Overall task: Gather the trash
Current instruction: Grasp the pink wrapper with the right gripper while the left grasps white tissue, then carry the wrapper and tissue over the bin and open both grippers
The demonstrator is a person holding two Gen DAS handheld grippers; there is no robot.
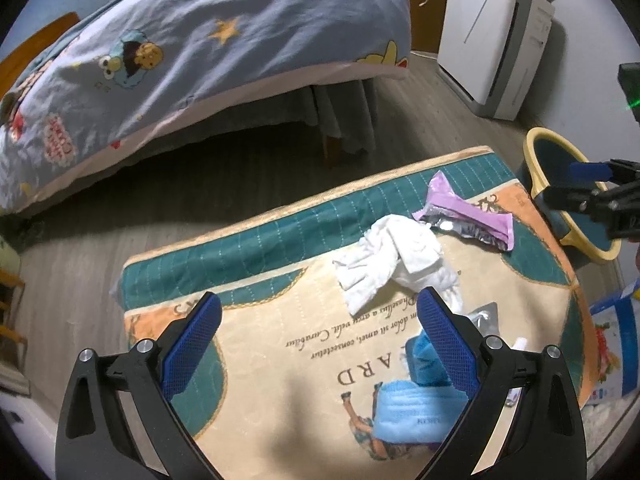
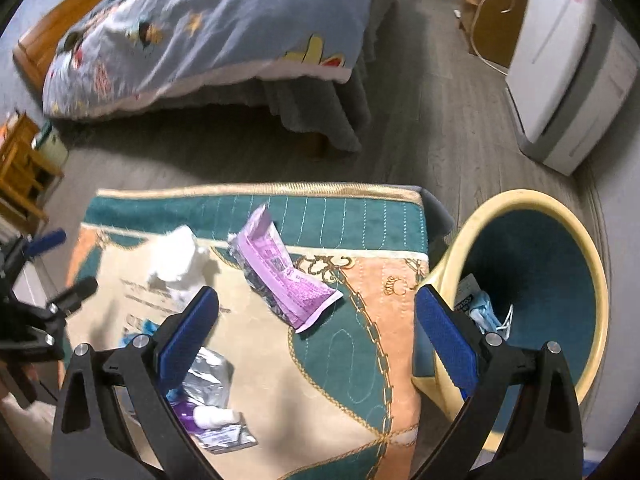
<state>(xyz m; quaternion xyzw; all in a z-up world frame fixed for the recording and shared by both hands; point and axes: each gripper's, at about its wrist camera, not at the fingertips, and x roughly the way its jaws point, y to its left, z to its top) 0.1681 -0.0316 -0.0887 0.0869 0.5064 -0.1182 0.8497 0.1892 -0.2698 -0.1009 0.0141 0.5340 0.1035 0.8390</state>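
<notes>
Trash lies on a patterned mat (image 1: pixel 280 344) (image 2: pixel 360 360): a crumpled white tissue (image 1: pixel 396 260) (image 2: pixel 176 256), a purple foil wrapper (image 1: pixel 468 216) (image 2: pixel 280 276), a blue face mask (image 1: pixel 416 408), silver foil packets (image 2: pixel 208 380) and a small white bottle (image 2: pixel 212 416). A yellow-rimmed bin (image 2: pixel 532 280) (image 1: pixel 560 176) beside the mat holds a blue mask (image 2: pixel 484 312). My left gripper (image 1: pixel 320 332) is open and empty above the mat, near the tissue. My right gripper (image 2: pixel 316 328) is open and empty, over the mat's edge next to the bin.
A bed with a blue cartoon quilt (image 1: pixel 200 52) (image 2: pixel 208 32) stands behind the mat on grey wood flooring. A white appliance (image 1: pixel 496 36) (image 2: pixel 568 68) stands at the right wall. A wooden rack (image 2: pixel 20 172) is at the left.
</notes>
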